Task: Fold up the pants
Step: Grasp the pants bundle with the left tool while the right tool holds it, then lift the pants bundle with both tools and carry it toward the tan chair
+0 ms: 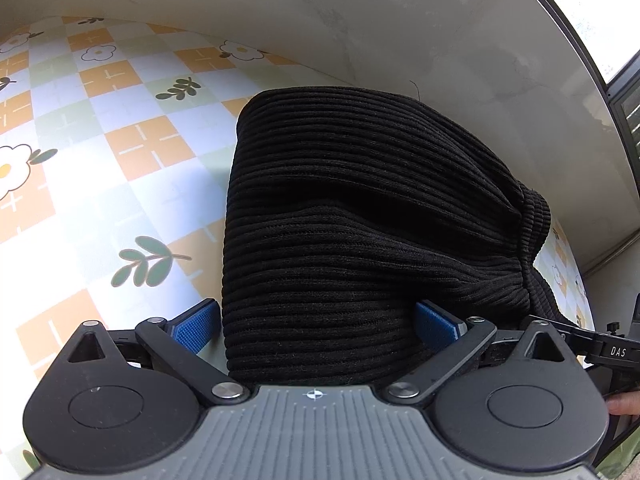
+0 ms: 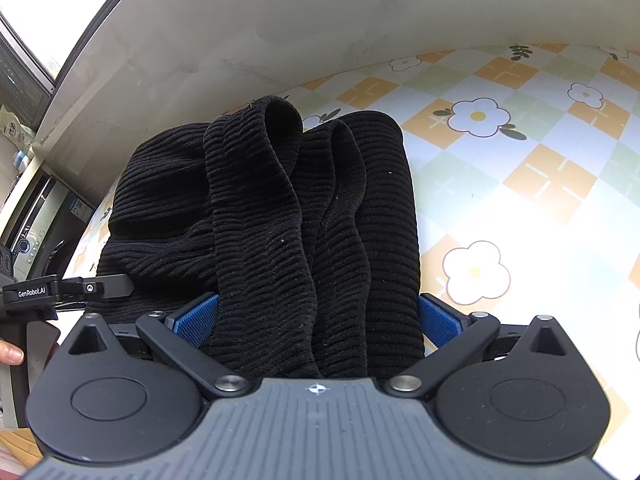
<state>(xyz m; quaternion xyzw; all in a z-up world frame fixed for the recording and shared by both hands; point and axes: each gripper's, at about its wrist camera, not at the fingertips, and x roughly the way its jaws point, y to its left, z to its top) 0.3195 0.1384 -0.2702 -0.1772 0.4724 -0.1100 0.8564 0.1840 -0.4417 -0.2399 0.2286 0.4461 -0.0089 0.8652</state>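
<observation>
The black ribbed knit pants (image 1: pixel 360 208) lie bunched in a thick folded stack on the flowered checked tablecloth (image 1: pixel 132 140), close to the wall. My left gripper (image 1: pixel 316 324) has its blue pads spread wide on either side of the pants' near edge, with the cloth filling the gap. My right gripper (image 2: pixel 316 320) stands the same way around the stacked layers of the pants (image 2: pixel 280 208). The fingertips of both are hidden by cloth. The left gripper's body (image 2: pixel 72 288) shows at the left of the right wrist view.
A pale wall (image 1: pixel 360 32) rises right behind the pants. A dark window frame (image 1: pixel 592 60) stands at the corner. An appliance (image 2: pixel 36 232) stands beyond the table's left end. The tablecloth (image 2: pixel 520 184) stretches out to the right of the pants.
</observation>
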